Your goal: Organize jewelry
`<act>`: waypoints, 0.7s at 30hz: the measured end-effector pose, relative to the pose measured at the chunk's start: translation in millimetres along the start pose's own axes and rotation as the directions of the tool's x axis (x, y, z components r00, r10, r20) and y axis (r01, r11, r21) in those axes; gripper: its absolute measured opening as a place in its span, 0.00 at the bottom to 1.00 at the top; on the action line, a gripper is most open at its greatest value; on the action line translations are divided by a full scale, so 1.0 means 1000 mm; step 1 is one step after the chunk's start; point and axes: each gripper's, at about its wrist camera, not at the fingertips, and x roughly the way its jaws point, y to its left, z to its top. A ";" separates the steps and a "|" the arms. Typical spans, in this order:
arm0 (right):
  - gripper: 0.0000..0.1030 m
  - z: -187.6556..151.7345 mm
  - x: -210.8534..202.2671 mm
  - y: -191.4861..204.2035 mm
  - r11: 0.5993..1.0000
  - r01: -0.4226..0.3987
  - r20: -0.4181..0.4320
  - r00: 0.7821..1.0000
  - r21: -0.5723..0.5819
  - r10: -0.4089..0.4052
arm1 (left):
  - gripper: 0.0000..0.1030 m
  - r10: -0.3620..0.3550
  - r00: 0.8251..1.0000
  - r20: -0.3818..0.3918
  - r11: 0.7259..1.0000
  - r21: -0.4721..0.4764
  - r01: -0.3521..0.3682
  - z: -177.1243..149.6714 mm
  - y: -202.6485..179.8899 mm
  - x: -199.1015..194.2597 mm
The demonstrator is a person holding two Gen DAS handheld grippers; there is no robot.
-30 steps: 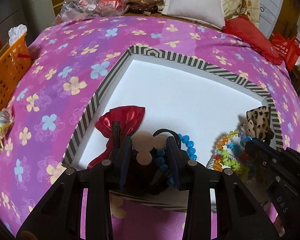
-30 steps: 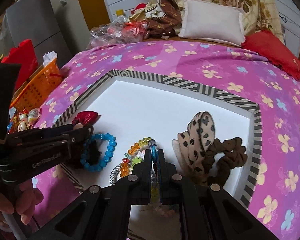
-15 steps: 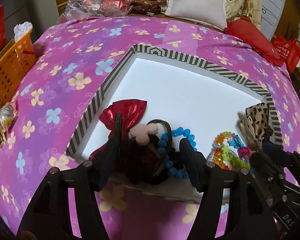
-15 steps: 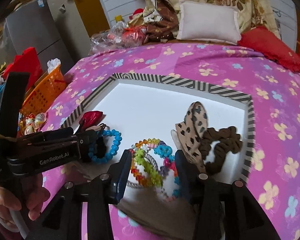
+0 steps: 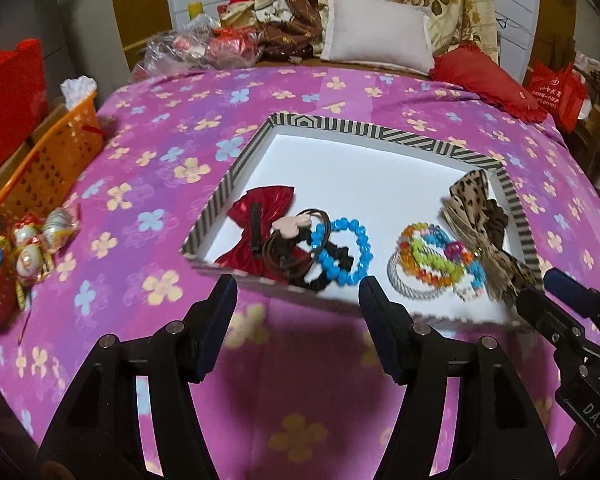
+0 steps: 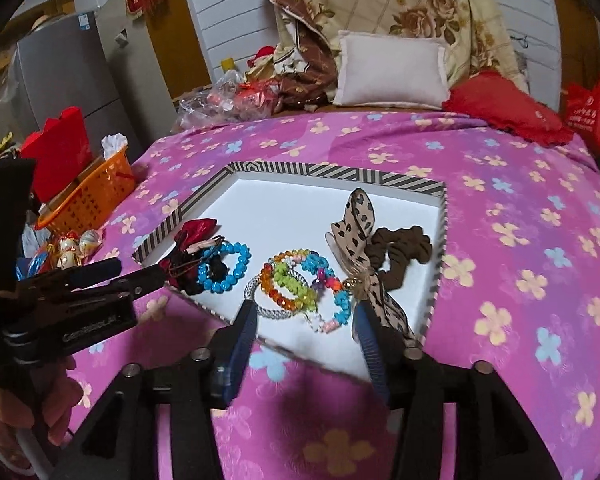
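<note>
Striped cardboard tray [image 5: 236, 172] with a white floor lies on the pink flowered bedspread [image 5: 148, 152]. Along its near edge sit a shiny red fabric bow [image 5: 260, 216], a blue beaded bracelet [image 5: 348, 248], a heap of multicoloured beaded bracelets [image 6: 296, 284] and, toward the right edge, a leopard-print hair bow [image 6: 356, 232] beside a brown scrunchie [image 6: 404, 252]. The left gripper [image 5: 296, 292] and right gripper [image 6: 304, 320] both hang spread wide and hold nothing, just short of the near edge.

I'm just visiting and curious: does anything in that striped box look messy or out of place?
Mildly. The blue bead bracelet lies tangled with dark hair ties over the red bow in the striped box, rather than apart. The colourful bracelets also overlap in a heap. Nothing looks broken.
</note>
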 end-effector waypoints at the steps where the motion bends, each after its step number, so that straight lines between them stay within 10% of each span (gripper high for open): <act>1: 0.60 -0.002 -0.004 0.002 1.000 0.006 0.008 1.000 -0.002 -0.006 | 0.62 0.003 1.000 0.008 1.000 0.002 -0.003 -0.003 0.000 -0.004; 21: 0.68 -0.018 -0.036 0.022 0.999 0.040 0.034 0.999 -0.028 -0.039 | 0.62 0.040 0.994 0.099 0.999 -0.033 -0.037 -0.032 0.009 -0.060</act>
